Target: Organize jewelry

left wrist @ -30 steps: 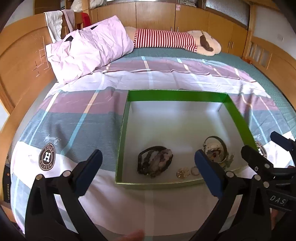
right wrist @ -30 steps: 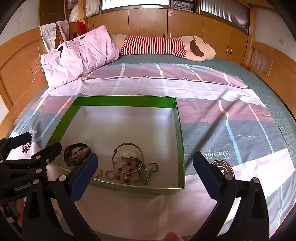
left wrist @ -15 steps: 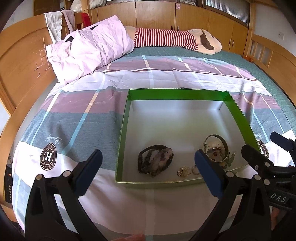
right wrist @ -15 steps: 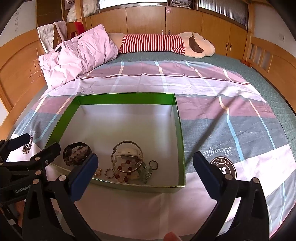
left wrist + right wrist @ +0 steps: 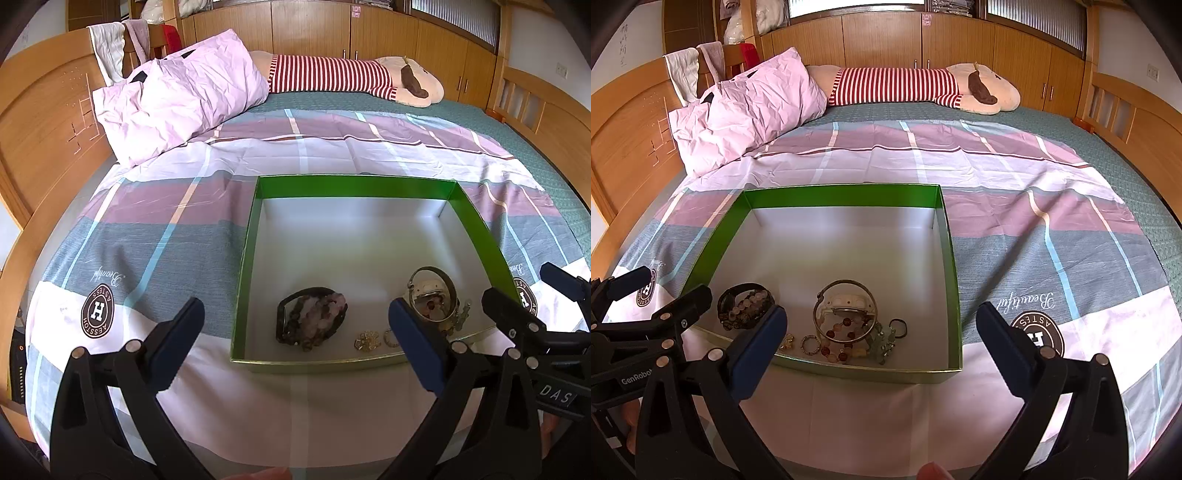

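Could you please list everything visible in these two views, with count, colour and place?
box: 1, green walls, white floor, on the bedspread
dark bracelets: a bundle, black and pinkish beads, box near-left
bangle: 1, metal, box near-middle, over a beaded bracelet in red and amber
small rings: gold-toned, count unclear, by the near wall
bedspread: 1, checked pink, grey and white, on the bed
pillow: 1, pale pink, far left
plush toy: 1, red and white stripes, far end of the bed
headboard: 1, wooden, left
cabinets: wooden, far wall
left hand-held gripper: black, blue pads, open
right hand-held gripper: black, blue pads, open
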{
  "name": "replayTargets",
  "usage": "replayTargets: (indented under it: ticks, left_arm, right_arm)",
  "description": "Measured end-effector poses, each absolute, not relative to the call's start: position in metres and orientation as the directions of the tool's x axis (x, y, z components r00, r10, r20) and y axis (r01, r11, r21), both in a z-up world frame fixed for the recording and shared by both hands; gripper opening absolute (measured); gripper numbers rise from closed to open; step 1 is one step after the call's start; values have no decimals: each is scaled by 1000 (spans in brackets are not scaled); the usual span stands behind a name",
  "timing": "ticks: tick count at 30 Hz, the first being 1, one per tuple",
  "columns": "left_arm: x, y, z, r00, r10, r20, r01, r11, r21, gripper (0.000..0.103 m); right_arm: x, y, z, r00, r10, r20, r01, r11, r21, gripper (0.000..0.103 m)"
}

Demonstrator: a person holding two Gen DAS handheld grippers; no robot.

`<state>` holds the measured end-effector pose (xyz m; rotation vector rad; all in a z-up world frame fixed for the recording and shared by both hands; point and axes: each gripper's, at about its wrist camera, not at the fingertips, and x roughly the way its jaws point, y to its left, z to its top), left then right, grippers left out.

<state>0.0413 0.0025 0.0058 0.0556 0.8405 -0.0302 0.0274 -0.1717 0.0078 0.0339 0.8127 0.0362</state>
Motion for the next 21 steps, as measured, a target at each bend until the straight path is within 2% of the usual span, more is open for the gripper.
replayTargets:
  ticks: [21]
  left_arm:
    - [41, 4, 4, 661, -7, -750, 49, 998, 34, 101]
  right_arm:
    - [28, -171, 8, 688, 43, -725, -19, 999, 42, 102]
